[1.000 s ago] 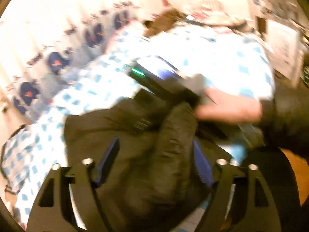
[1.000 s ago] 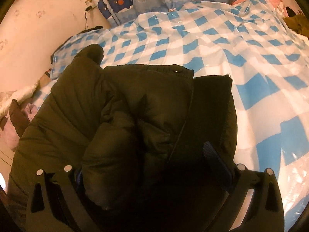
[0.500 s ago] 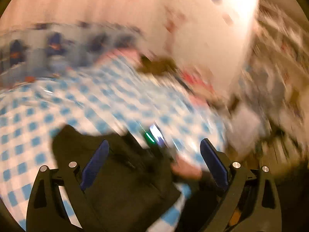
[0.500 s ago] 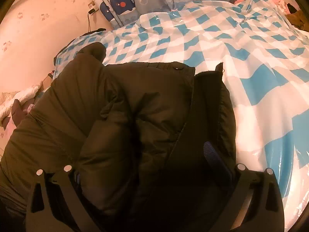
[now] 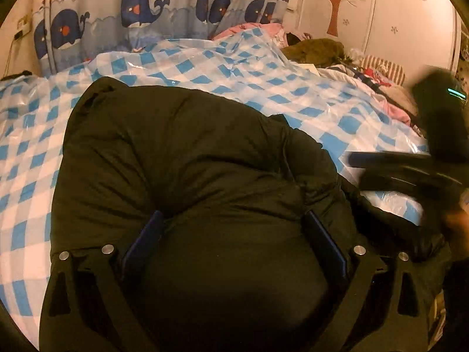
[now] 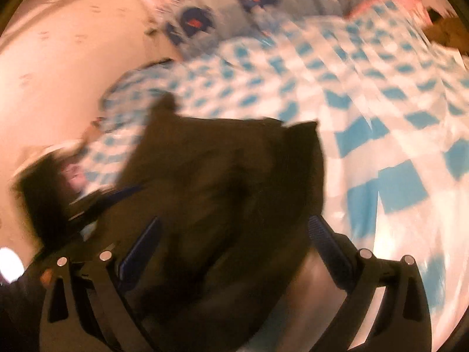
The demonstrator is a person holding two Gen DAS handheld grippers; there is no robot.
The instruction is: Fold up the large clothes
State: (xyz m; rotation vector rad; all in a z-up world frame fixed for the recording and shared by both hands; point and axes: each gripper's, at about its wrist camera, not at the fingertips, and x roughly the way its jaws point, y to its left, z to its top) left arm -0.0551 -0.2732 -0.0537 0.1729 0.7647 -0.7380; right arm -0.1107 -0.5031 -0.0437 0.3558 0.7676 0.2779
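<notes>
Whale-print curtain [image 5: 140,26] behind a blue-checked bed cover [image 5: 263,67]; tree decal [image 5: 337,3] on the wall.

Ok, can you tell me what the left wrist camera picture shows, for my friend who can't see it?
A big puffy dark jacket lies bunched on a blue-and-white checked sheet, bulging up between the wide-open jaws of the left gripper. Behind hangs a curtain with blue whales, and the blurred right gripper shows at the right edge.
</notes>
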